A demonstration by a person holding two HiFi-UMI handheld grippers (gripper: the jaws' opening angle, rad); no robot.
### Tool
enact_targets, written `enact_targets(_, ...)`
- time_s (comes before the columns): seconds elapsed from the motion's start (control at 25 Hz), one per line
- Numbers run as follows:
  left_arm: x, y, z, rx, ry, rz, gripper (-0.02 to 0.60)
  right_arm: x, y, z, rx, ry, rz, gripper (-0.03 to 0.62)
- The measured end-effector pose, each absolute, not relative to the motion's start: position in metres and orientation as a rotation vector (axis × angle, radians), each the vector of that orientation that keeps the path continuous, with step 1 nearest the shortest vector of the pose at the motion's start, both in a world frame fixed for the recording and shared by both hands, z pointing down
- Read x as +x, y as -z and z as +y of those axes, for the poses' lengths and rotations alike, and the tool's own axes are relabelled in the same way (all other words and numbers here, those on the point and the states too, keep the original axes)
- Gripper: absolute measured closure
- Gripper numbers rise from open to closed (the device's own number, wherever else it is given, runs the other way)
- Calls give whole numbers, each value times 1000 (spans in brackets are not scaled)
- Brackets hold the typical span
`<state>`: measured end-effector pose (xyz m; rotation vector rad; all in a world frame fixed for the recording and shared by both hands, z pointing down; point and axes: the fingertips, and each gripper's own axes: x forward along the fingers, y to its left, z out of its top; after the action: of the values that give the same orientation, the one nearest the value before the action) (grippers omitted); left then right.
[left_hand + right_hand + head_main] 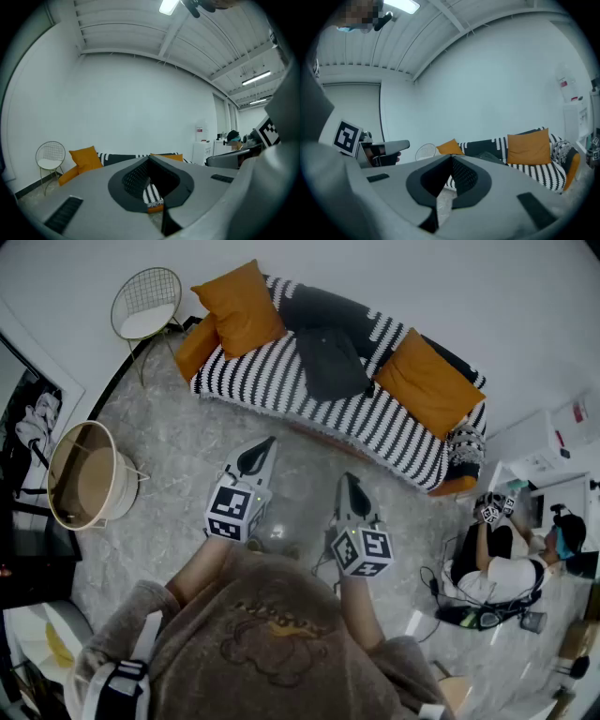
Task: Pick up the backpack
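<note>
On the grey stone floor (187, 456), a stripy sofa (281, 371) sits at 1 o'clock, with the dark backpack (330, 360) lying on it at 12. A round basket (94, 486) at 9 shows its brown bottom. The left gripper (269, 441) and right gripper (349, 477) are both closed tight, holding nothing.

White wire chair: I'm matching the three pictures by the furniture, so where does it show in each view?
Head view: the white wire chair is at the top left, beyond the sofa's left end.
Left gripper view: the chair is at the lower left, against the wall.
Right gripper view: the chair shows small, just left of centre.
Shared landmark: the black-and-white striped sofa, beside the chair in all three.
</note>
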<state>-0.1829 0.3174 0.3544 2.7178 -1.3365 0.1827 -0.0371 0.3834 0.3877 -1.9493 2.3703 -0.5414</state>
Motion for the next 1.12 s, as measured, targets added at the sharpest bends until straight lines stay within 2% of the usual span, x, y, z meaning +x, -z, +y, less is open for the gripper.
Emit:
enact_targets(0.72, -124, -361, 302, 2699, -179, -1396, 580, 15, -408, 375, -1793, 589, 2468, 594)
enact_targets(1.12, -83, -382, 238, 2721, -222, -1378, 580, 52, -435, 318, -1800, 637, 2461, 594)
